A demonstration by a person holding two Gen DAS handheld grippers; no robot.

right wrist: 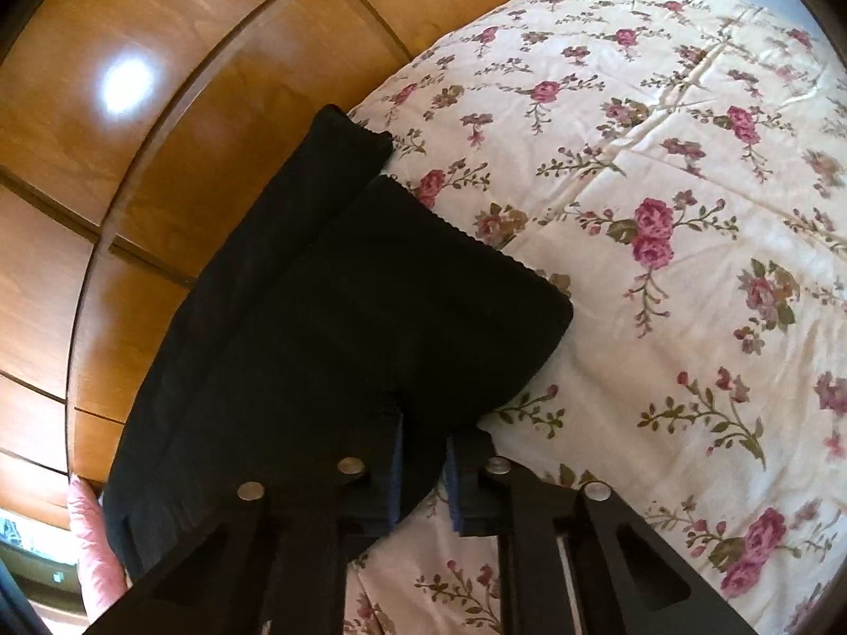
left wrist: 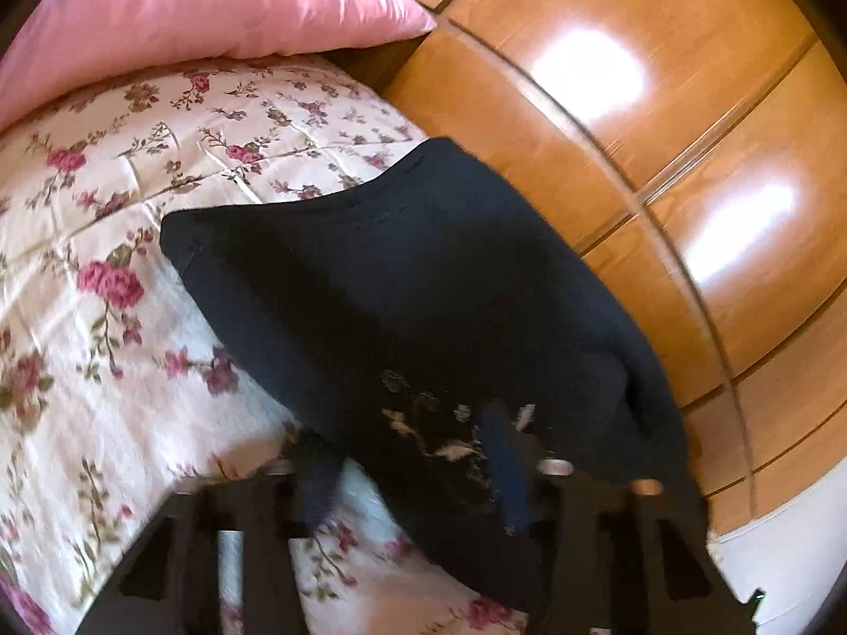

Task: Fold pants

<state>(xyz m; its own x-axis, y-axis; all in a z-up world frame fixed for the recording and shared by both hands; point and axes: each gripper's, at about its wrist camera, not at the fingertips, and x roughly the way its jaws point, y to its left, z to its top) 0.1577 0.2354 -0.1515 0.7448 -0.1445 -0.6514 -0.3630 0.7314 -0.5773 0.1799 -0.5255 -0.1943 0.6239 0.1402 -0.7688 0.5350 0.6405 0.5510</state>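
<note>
My right fingers [right wrist: 423,468] are pinched together on the near edge of the black pants [right wrist: 328,328], a thin fold of cloth caught between the pads. My left fingers [left wrist: 413,471] stand partly closed around the pants' other near edge; the blur keeps me from telling whether the pads actually press on the cloth. I judge I hold two points on the same edge so the fabric stays spread and even when I carry it over for a fold. The pants lie on the flowered bedspread [right wrist: 661,185], along the side of the bed nearest the wooden wardrobe [left wrist: 661,132]. A pink pillow [left wrist: 201,10] sits beyond the pants. There are no containers in sight.
</note>
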